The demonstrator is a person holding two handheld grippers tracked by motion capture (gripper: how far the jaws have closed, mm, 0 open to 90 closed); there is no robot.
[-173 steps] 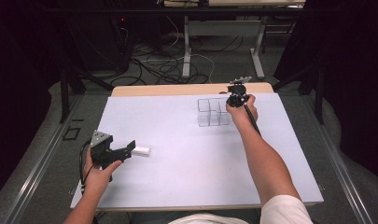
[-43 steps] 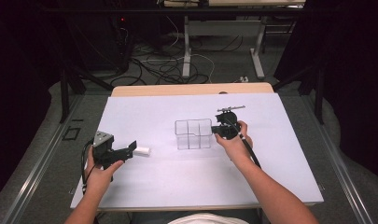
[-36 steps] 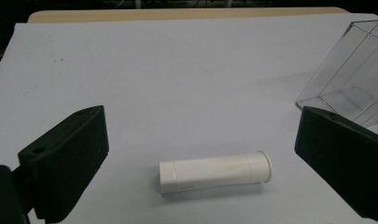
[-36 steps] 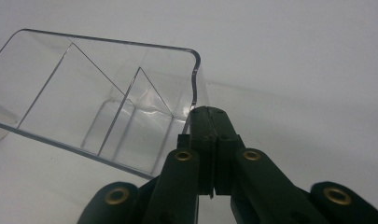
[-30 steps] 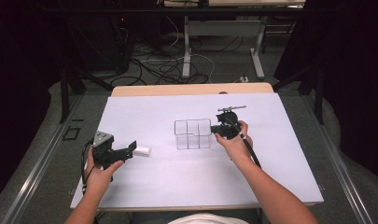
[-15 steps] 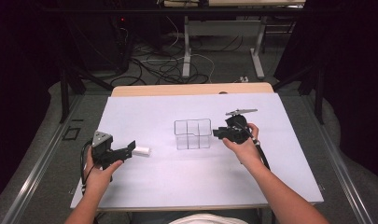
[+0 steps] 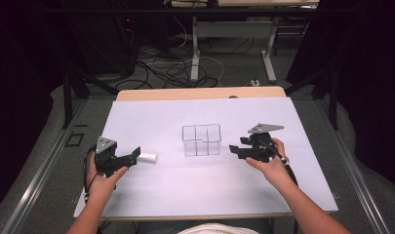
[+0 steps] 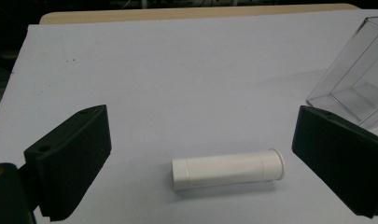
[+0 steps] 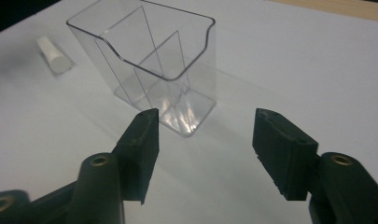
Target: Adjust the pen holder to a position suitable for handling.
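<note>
Centrally on your white table sheet (image 7: 151,195) stood the clear divided organizer (image 7: 201,140), free of your right gripper (image 7: 235,150), whose jaws had just been opening, empty, beside it. Nearer your left gripper (image 7: 132,157), jaws spread, lay the white tube (image 8: 227,168), its long axis running from jaw to jaw.

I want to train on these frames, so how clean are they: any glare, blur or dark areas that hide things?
High view: white table cover evenly lit, surroundings dark, clear organizer faint. Left gripper view: white tube sharp with a soft shadow, jaw edges slightly soft. Right gripper view: glare on the organizer's floor; the tube behind it is a little blurred.
</note>
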